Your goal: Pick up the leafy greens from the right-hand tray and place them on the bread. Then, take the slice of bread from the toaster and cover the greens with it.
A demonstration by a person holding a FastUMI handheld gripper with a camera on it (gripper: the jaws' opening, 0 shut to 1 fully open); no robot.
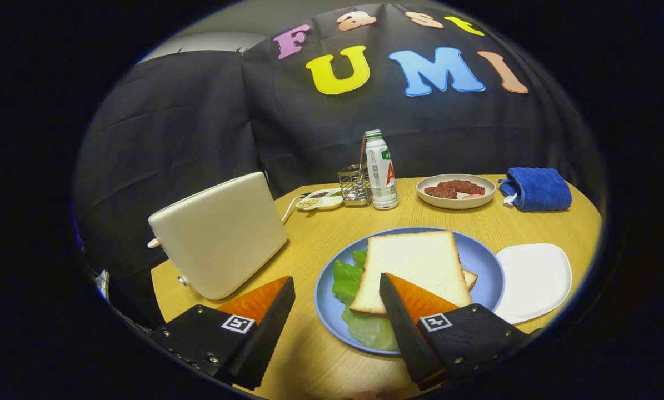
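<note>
so: one toaster (220, 236), one blue plate (484, 261) with one top bread slice (412, 266) over the leafy greens (345, 278), a second slice's corner peeking out beneath, plus one white tray (534, 278), bottle (380, 169), dish of meat (455, 190) and blue cloth (536, 189). round wooden table (309, 355), black cloth wall behind. gripper (337, 289) wide open, holding nothing, right finger over the slice's near edge; greens mostly hidden under bread.
</note>
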